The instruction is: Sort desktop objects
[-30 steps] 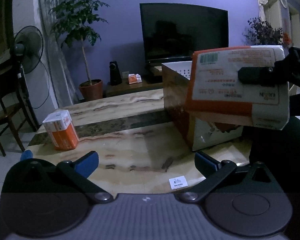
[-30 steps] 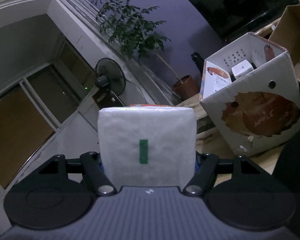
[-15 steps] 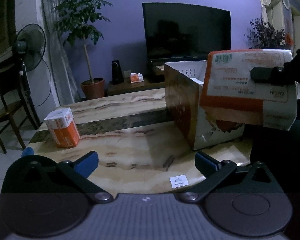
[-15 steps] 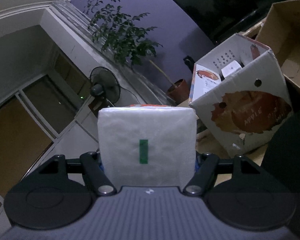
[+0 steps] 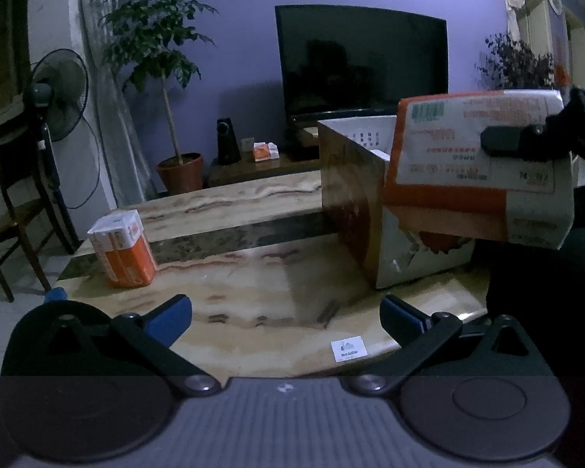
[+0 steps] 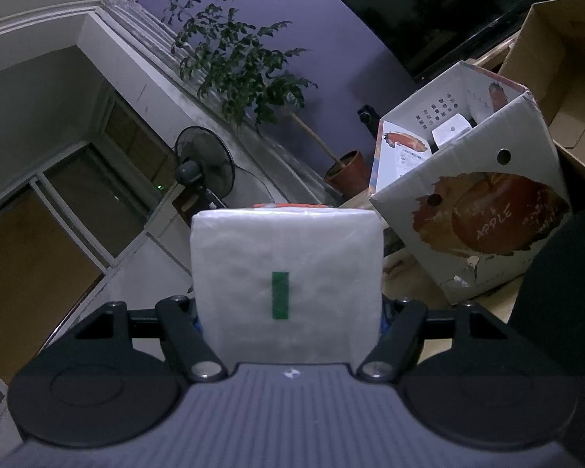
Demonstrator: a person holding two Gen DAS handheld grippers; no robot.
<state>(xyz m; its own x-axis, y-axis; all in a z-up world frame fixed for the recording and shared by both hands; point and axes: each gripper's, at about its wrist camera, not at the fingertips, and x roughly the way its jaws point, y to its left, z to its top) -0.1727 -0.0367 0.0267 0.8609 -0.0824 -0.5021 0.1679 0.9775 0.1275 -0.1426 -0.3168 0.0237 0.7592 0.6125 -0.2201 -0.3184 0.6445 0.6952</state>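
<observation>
My right gripper (image 6: 288,312) is shut on a white and orange tissue pack (image 6: 286,273); the pack's white end fills the gap between the jaws and hides the fingertips. In the left wrist view the same tissue pack (image 5: 475,171) hangs in the air at the right, in front of the upper part of the cardboard apple box (image 5: 355,202), with one black finger (image 5: 511,142) of the right gripper across its side. The apple box (image 6: 483,210) stands open-topped with items inside. A second tissue pack (image 5: 123,249) stands on the marble table (image 5: 253,292) at the left. My left gripper (image 5: 286,310) is open above the table's near edge, holding nothing.
A larger brown carton (image 6: 557,58) stands open behind the apple box. A small white label (image 5: 348,349) lies near the table's front edge. Beyond the table are a TV (image 5: 360,66), a potted plant (image 5: 163,78), a standing fan (image 5: 54,97) and a wooden chair (image 5: 7,210).
The held tissue pack has shifted rightward in the left wrist view, toward the apple box. In the right wrist view the scene has rolled slightly. The left gripper has stayed put.
</observation>
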